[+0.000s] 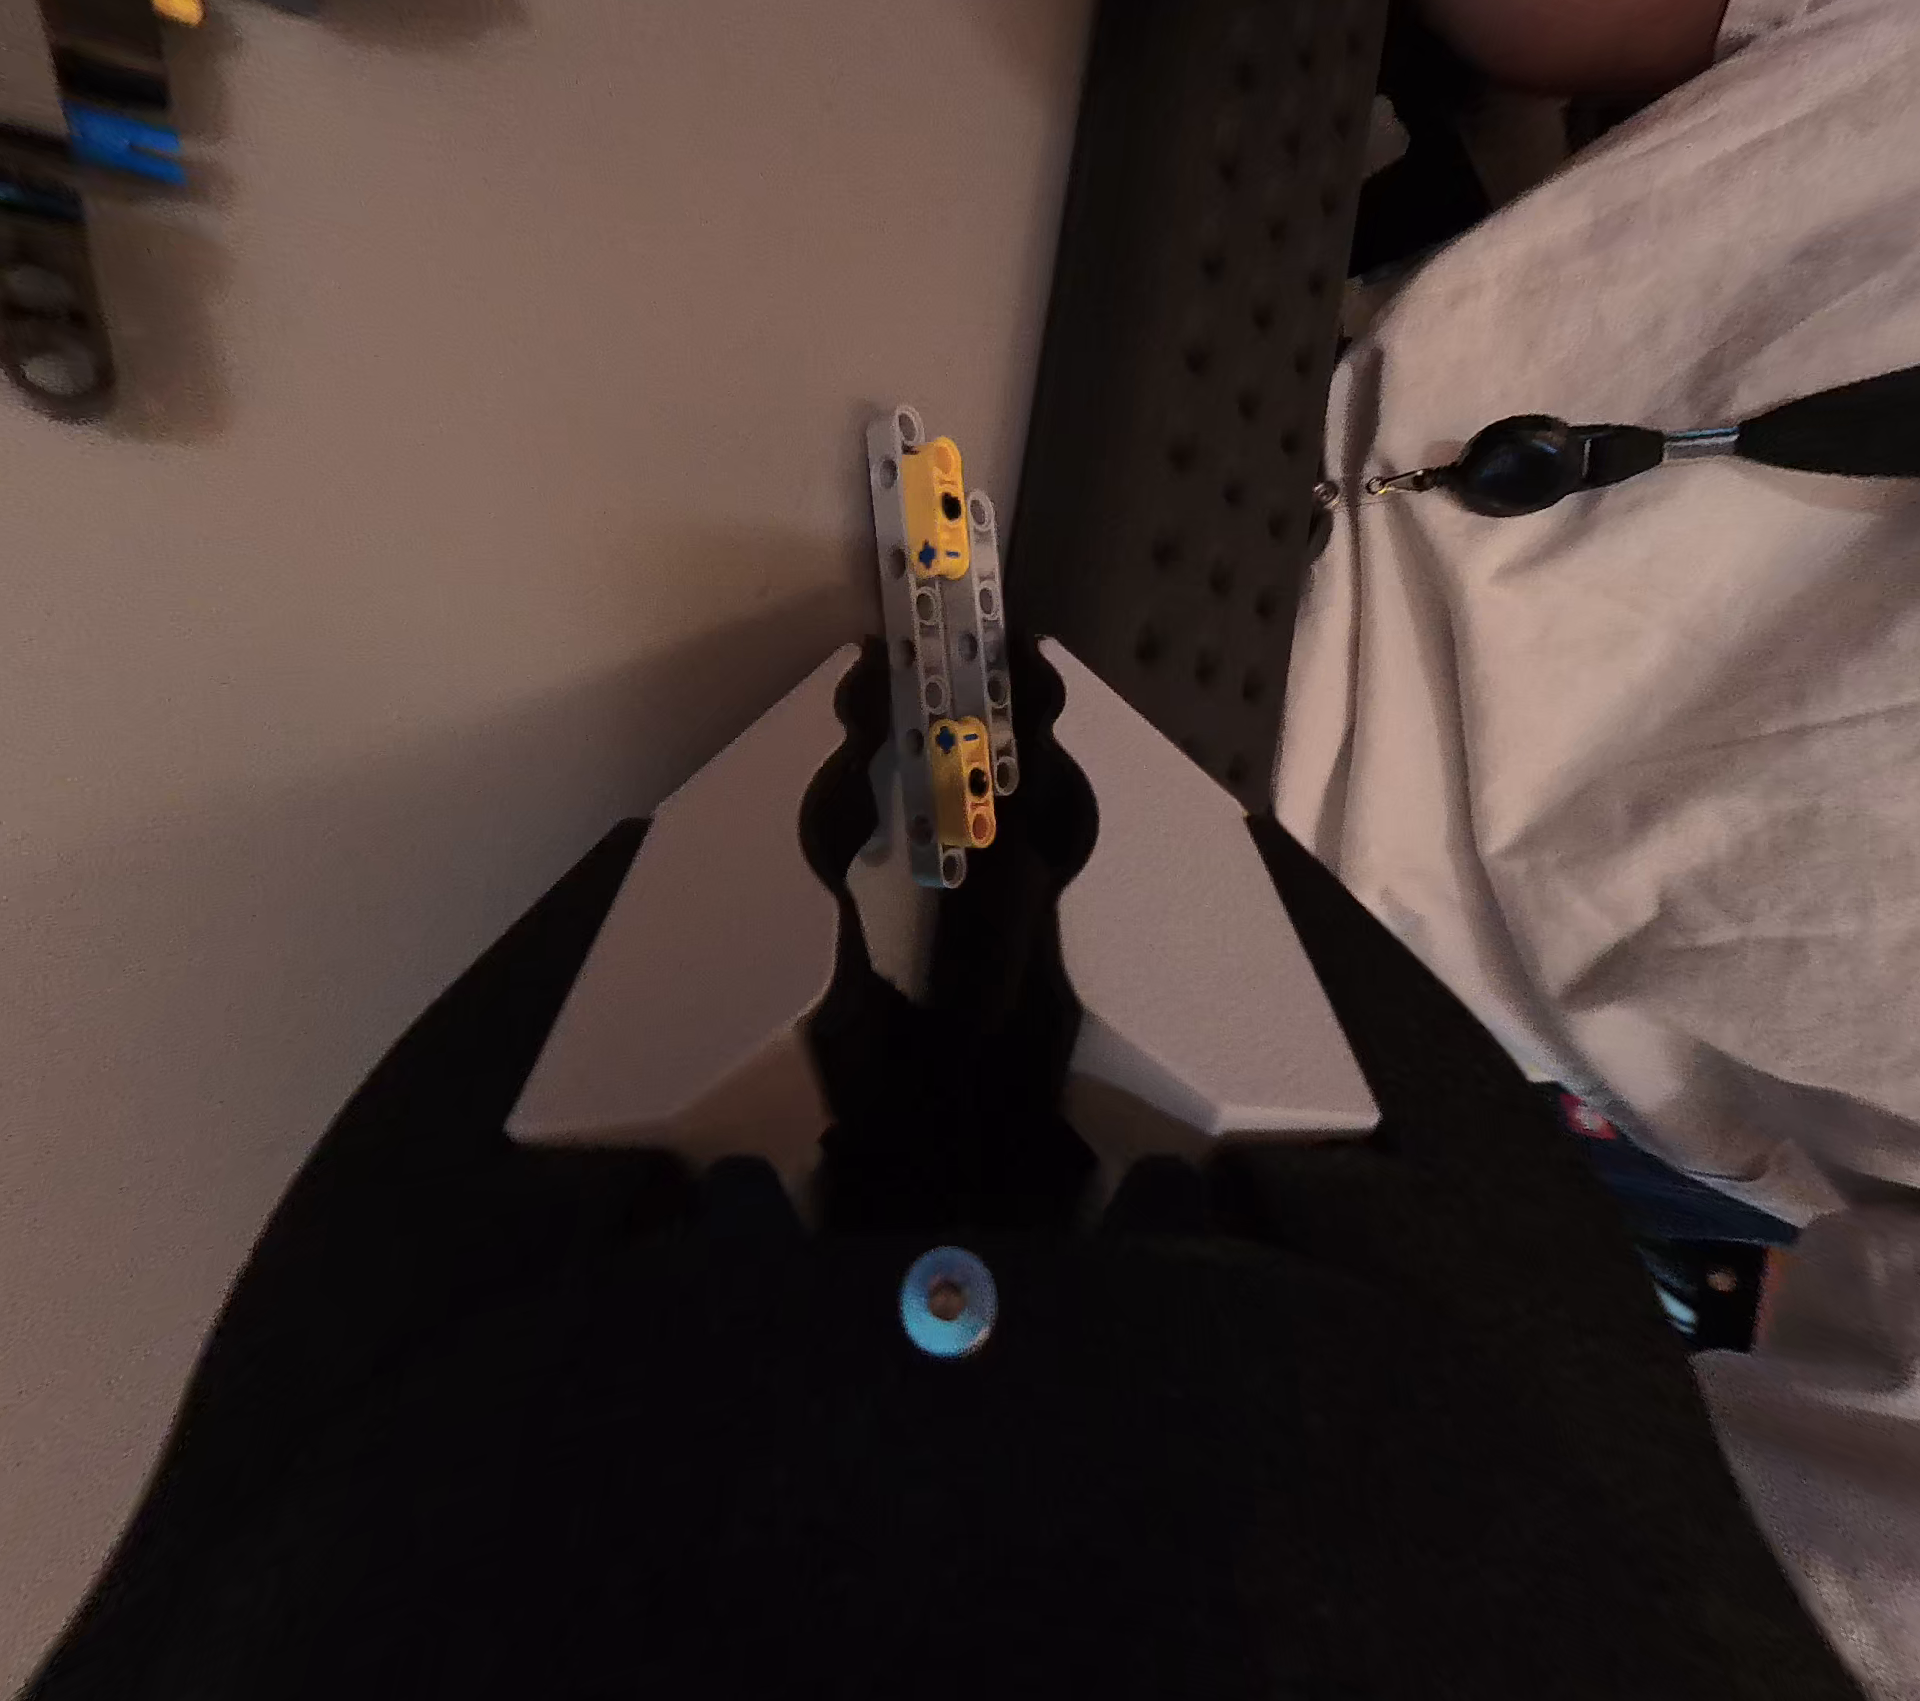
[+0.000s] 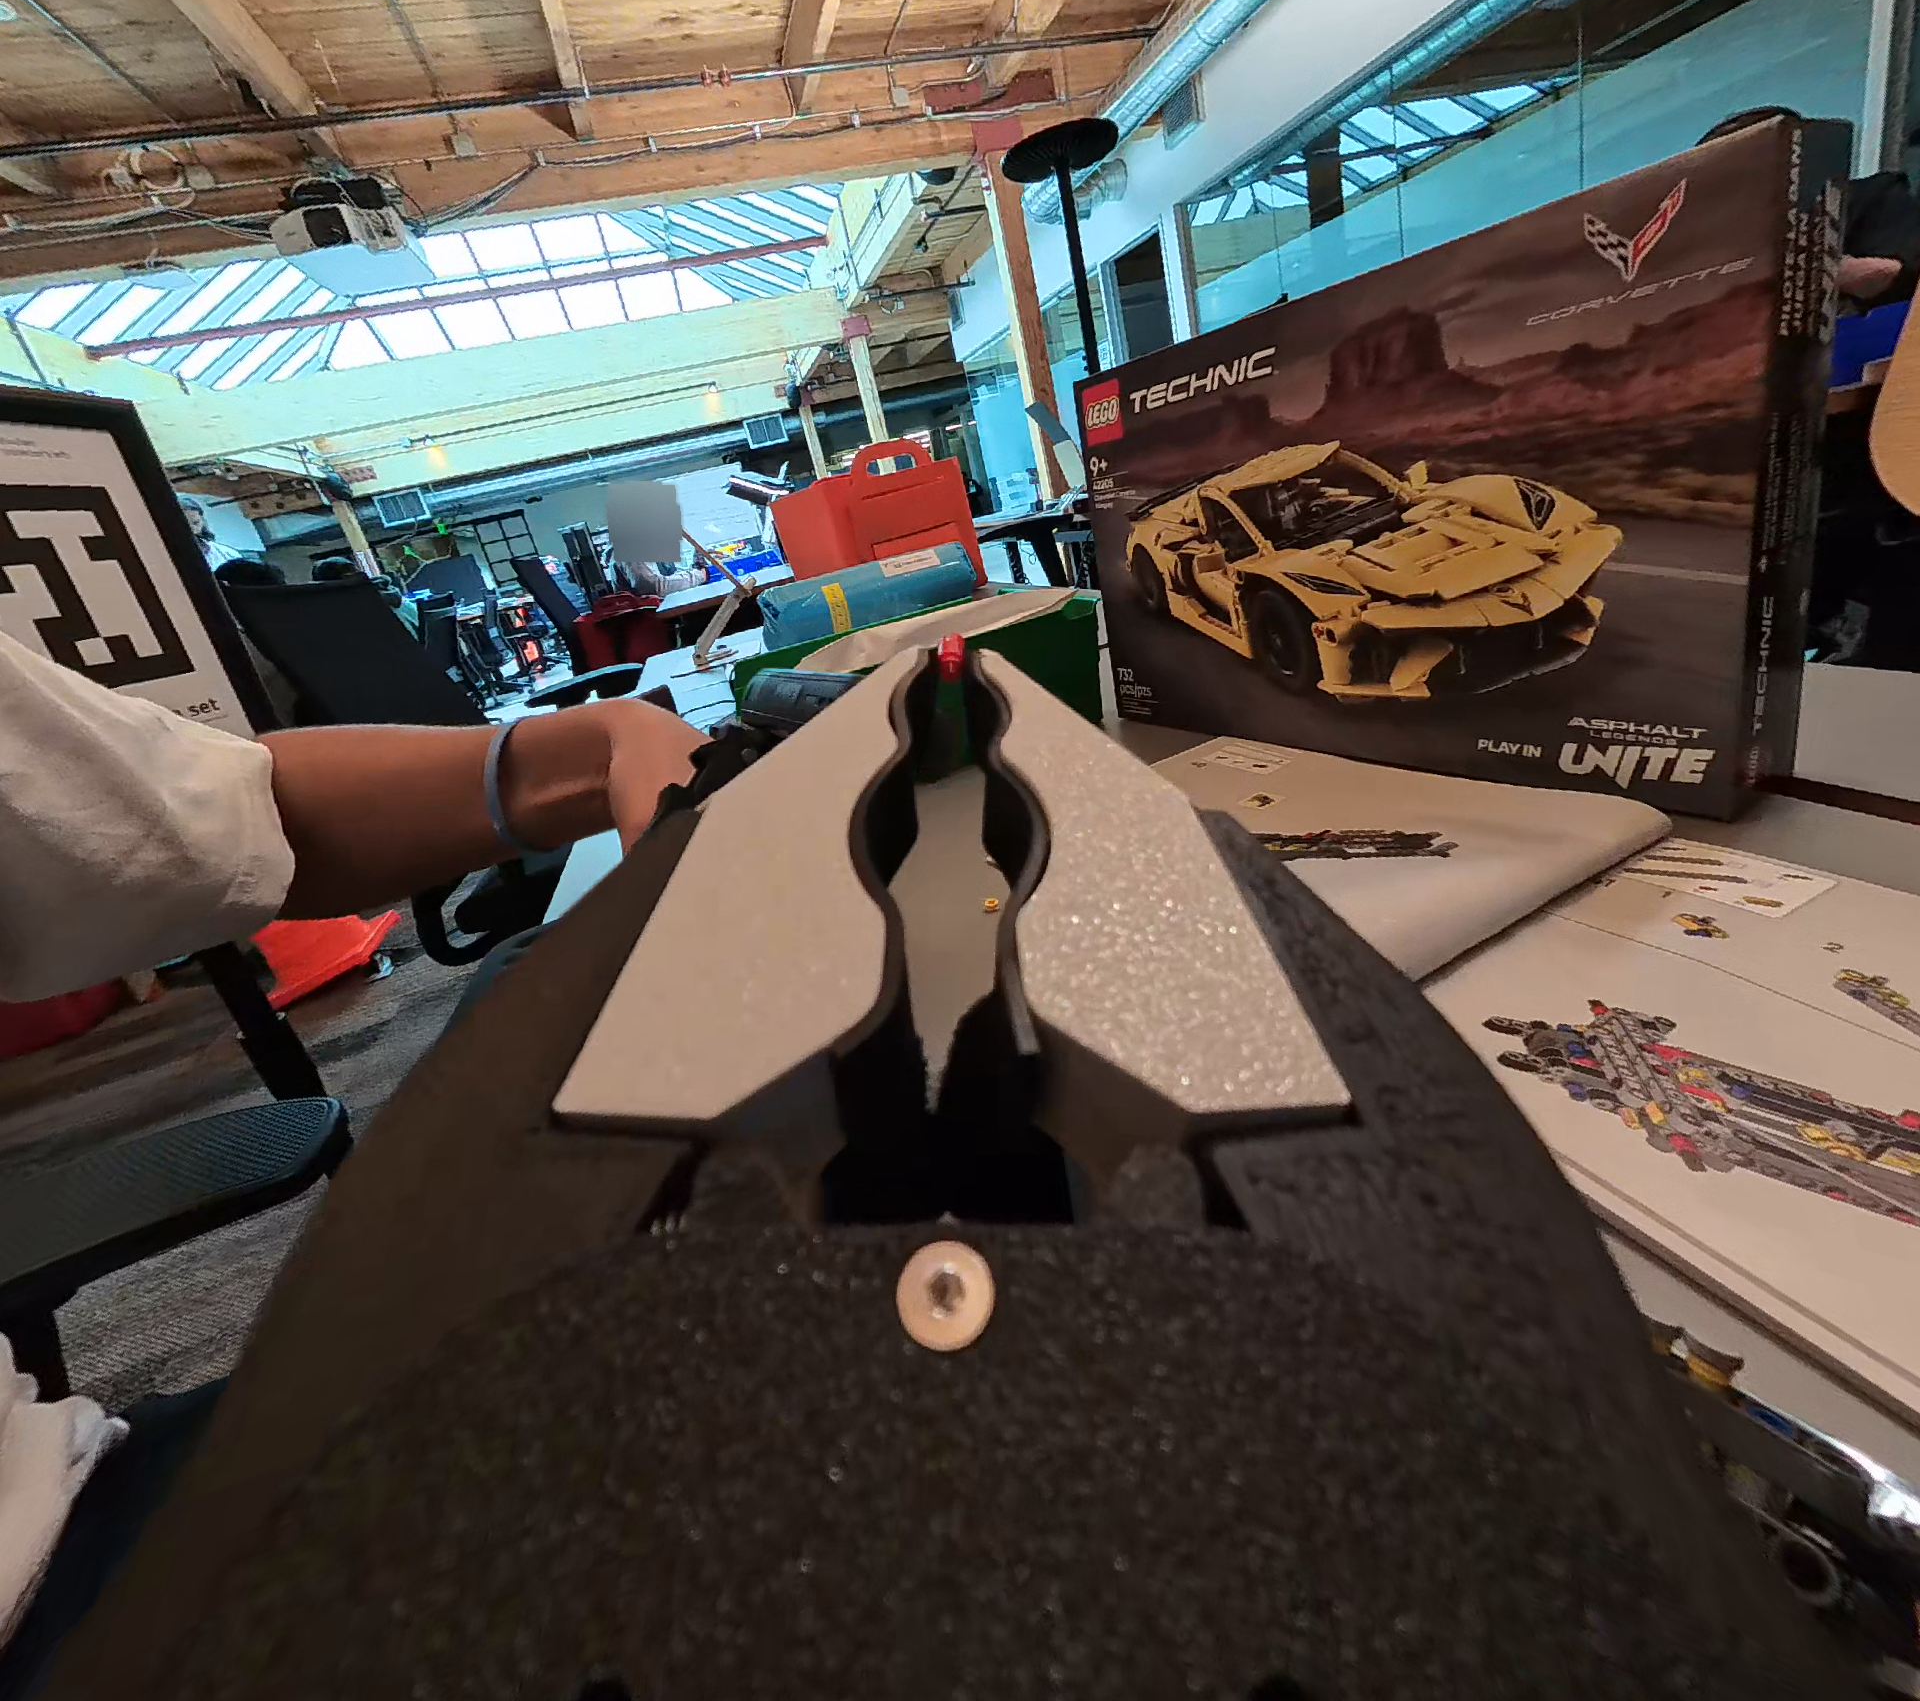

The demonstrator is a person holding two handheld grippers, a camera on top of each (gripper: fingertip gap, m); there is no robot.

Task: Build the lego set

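Holding grey beam subassembly [image 1: 940, 643] with yellow connectors [image 1: 932, 508] in left gripper [image 1: 951, 664], jaws closed on its lower half, above table edge [image 1: 727, 301]. We judge it light, stiff, pins prone to popping; grip beam flanks. Right gripper [image 2: 948, 664] pinches small red piece [image 2: 949, 652] at tips, near instruction booklet [image 2: 1714, 1080].

Right gripper [image 2: 948, 664] raised above table [image 2: 1766, 830], tips pinched on small red piece [image 2: 948, 652]. Lego box [image 2: 1455, 508] upright ahead-right of tongs; open instruction booklet [image 2: 1621, 955] flat at right; person's forearm [image 2: 416, 789] left
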